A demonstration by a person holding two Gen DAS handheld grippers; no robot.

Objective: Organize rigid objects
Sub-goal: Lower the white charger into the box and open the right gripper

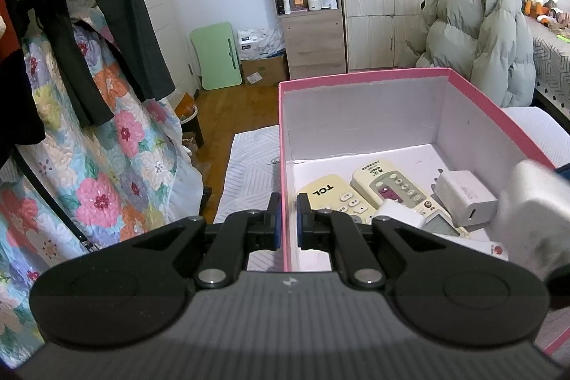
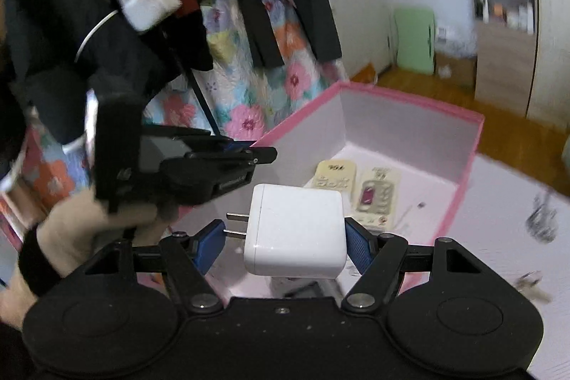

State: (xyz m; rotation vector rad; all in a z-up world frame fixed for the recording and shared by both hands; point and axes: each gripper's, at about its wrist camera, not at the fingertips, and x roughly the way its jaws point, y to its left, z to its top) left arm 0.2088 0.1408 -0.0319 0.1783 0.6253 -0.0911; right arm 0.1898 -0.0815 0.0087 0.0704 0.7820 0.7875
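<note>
Your left claw [image 1: 288, 219] is clamped on the pink box's [image 1: 283, 130] side wall. Your right claw [image 2: 285, 243] grips a white charger [image 2: 295, 234] by its prongs and back, above the box's near end. Inside the box lie two remotes [image 1: 356, 198] and another charger [image 1: 465, 196].

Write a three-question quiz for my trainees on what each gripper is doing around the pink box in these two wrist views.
1. True or false: the left gripper is clamped on a wall of the pink box.
2. What does the right gripper hold? A) a cup B) a white charger C) a spoon
3. How many remotes lie inside the box?

Key: 1 true; 2 B; 3 two.
</note>
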